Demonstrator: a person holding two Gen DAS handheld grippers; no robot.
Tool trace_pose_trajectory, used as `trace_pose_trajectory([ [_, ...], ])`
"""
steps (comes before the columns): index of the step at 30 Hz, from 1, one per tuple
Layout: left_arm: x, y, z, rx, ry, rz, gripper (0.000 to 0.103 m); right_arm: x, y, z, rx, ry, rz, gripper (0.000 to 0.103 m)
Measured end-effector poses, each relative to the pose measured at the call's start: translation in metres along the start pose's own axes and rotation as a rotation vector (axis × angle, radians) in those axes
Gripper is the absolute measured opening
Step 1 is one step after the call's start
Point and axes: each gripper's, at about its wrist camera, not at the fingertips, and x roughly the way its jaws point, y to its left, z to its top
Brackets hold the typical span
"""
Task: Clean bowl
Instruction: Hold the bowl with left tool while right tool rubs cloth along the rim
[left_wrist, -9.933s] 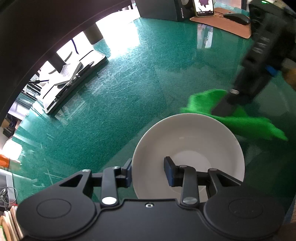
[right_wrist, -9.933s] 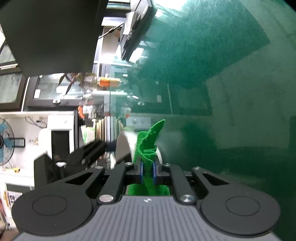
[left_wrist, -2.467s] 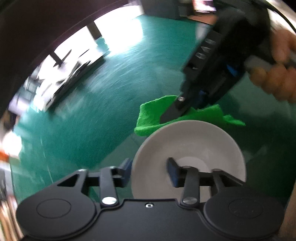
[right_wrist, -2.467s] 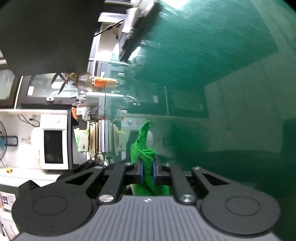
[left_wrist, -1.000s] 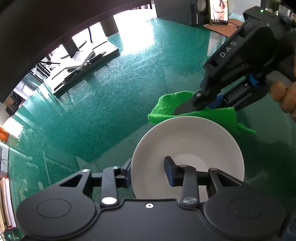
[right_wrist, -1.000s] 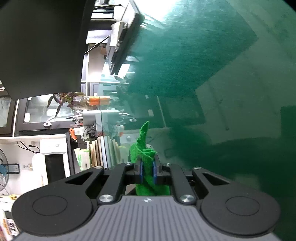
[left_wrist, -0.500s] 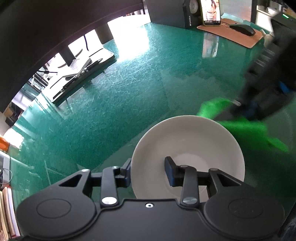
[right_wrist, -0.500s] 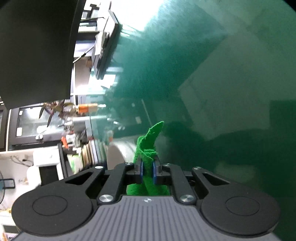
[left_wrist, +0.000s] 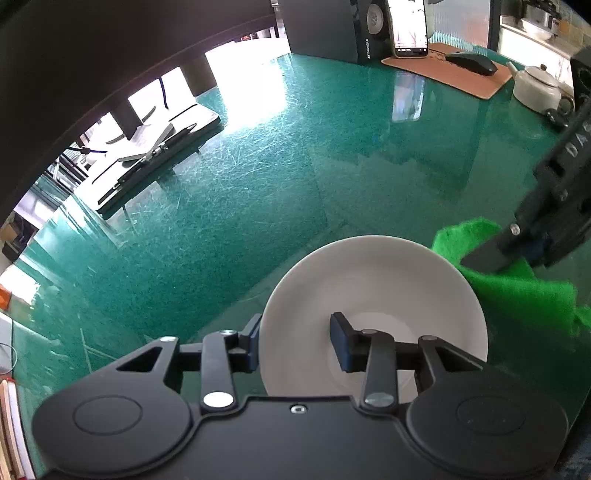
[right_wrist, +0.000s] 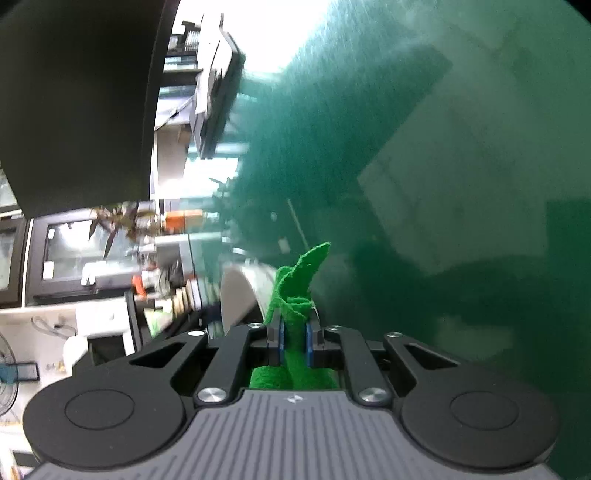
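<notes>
In the left wrist view a white bowl (left_wrist: 373, 295) stands on the green glass table (left_wrist: 258, 184). My left gripper (left_wrist: 297, 343) is shut on the bowl's near wall, one pad outside and one pad inside. My right gripper (left_wrist: 498, 254) comes in from the right, shut on a bright green cloth (left_wrist: 517, 291) that lies against the outside of the bowl's right rim. In the right wrist view the right gripper (right_wrist: 294, 343) pinches the green cloth (right_wrist: 291, 295) between its blue pads, and a blurred edge of the bowl (right_wrist: 236, 295) shows just left of it.
At the table's far side stand a speaker (left_wrist: 328, 29), a phone (left_wrist: 408, 26), a mouse (left_wrist: 471, 61) on a brown mat (left_wrist: 443, 74) and a white teapot (left_wrist: 535, 86). A flat white and black device (left_wrist: 147, 155) lies at the far left.
My right gripper has carried the green cloth from behind the bowl's far rim round to its right side. The left gripper and the bowl have kept still.
</notes>
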Motion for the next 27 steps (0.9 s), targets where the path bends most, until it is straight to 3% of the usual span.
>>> trace_pose_trajectory([
  [4,0.001,0.003,0.002,-0.042,0.021,0.029,0.038,0.013,0.004,0.019,-0.009,0.019,0.011,0.011],
  [10,0.0,-0.001,0.007,-0.073,0.067,0.056,0.038,0.045,0.019,0.053,-0.029,0.087,0.125,0.012],
  [18,0.001,0.001,0.01,-0.052,0.082,0.046,0.038,0.021,-0.003,0.043,-0.034,0.164,0.197,0.011],
  [21,0.001,0.001,0.01,-0.03,0.077,0.037,0.038,0.017,-0.012,0.037,-0.016,0.17,0.168,0.011],
  [27,0.002,0.001,0.01,0.007,0.079,0.021,0.038,0.054,0.003,0.058,-0.026,0.167,0.182,0.011],
])
